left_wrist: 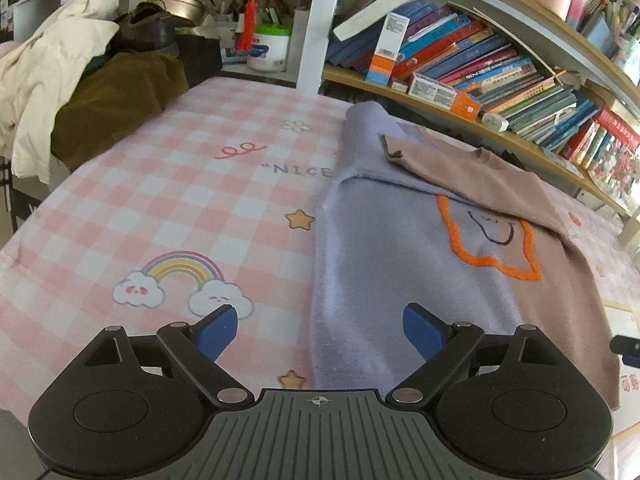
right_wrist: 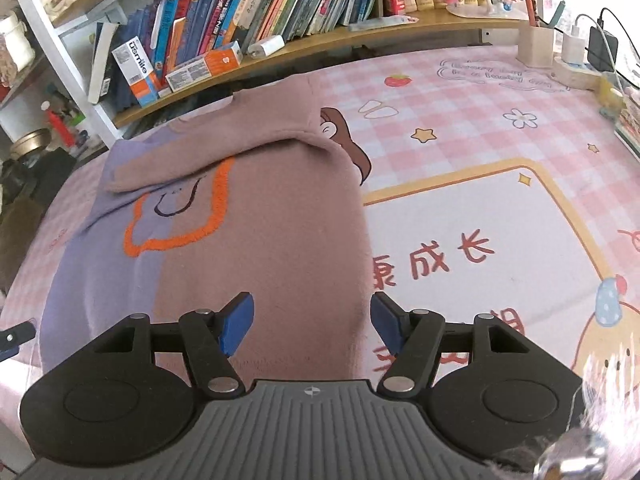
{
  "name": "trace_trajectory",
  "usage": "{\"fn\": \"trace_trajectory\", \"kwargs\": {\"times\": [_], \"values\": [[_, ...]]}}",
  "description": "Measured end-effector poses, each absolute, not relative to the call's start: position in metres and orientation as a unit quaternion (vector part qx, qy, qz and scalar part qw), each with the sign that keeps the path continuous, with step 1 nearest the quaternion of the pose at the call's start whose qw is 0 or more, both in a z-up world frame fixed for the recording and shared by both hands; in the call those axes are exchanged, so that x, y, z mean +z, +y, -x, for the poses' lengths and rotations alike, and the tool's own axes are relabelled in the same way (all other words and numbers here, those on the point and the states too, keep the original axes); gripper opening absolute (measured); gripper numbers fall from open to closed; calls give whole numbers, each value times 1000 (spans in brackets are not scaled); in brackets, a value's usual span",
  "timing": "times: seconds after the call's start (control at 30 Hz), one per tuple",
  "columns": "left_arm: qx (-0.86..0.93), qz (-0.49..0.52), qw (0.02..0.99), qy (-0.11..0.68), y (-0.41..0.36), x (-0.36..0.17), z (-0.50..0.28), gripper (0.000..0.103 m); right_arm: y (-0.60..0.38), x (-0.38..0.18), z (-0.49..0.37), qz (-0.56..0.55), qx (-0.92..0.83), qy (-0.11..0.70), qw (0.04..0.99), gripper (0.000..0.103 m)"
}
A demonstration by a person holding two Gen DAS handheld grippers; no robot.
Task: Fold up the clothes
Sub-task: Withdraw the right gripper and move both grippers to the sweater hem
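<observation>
Sweater flat on the pink mat, both tongs empty

Your left gripper (left_wrist: pixel 320 330) sits low in its frame, jaws spread wide, nothing between the blue pads (left_wrist: pixel 218 330). Beneath them lies the lavender edge of the sweater (left_wrist: pixel 384 248), which fills the centre and right of that view. One brown sleeve (left_wrist: pixel 472 176) is folded across the orange outline on the chest. Your right gripper (right_wrist: pixel 312 326) stands partly open over the brown half's lower right edge, holding nothing. Around the sweater spreads the pink checked mat (right_wrist: pixel 460 120); bookshelves (right_wrist: pixel 280 4) run along the top.
</observation>
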State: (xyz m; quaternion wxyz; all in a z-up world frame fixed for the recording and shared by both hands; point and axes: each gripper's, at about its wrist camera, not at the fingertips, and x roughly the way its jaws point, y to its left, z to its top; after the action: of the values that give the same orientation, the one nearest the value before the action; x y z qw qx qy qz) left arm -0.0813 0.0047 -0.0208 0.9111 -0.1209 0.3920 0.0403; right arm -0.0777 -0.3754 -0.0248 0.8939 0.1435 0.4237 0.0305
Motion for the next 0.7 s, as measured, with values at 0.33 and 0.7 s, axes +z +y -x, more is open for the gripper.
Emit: {"fn": "trace_trajectory", "kwargs": {"times": [0.33, 0.7], "values": [[45, 88, 907, 410, -37, -16, 101, 92, -393, -30, 107, -148, 58, 433, 887, 65], [90, 125, 904, 399, -20, -17, 128, 85, -405, -41, 126, -199, 78, 441, 872, 47]]}}
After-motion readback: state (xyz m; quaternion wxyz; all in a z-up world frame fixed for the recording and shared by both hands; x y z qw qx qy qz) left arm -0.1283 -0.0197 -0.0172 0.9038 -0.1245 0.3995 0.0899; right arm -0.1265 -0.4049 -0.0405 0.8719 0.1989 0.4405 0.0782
